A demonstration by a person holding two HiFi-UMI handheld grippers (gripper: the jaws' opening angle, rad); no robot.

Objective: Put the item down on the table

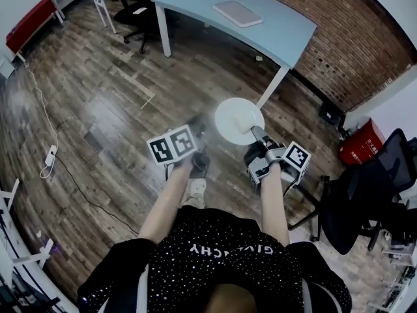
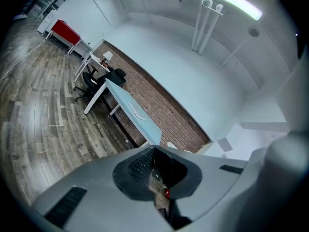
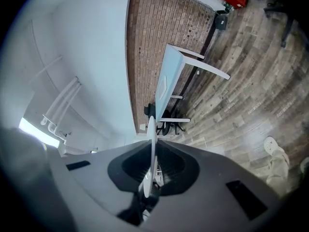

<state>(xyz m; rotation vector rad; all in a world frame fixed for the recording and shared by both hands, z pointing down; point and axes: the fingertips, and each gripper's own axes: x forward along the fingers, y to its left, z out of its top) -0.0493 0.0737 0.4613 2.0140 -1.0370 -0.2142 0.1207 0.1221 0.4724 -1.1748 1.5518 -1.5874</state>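
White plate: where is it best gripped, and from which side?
By its rim, from the person's side, as the right gripper does. The white plate is thin and flat, so its edge fits between the jaws, one pad on each face.

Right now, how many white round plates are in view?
1. The white round plate is clamped by its rim in the right gripper, over the wooden floor, short of the light blue table. None lies on that table; others could be out of frame.
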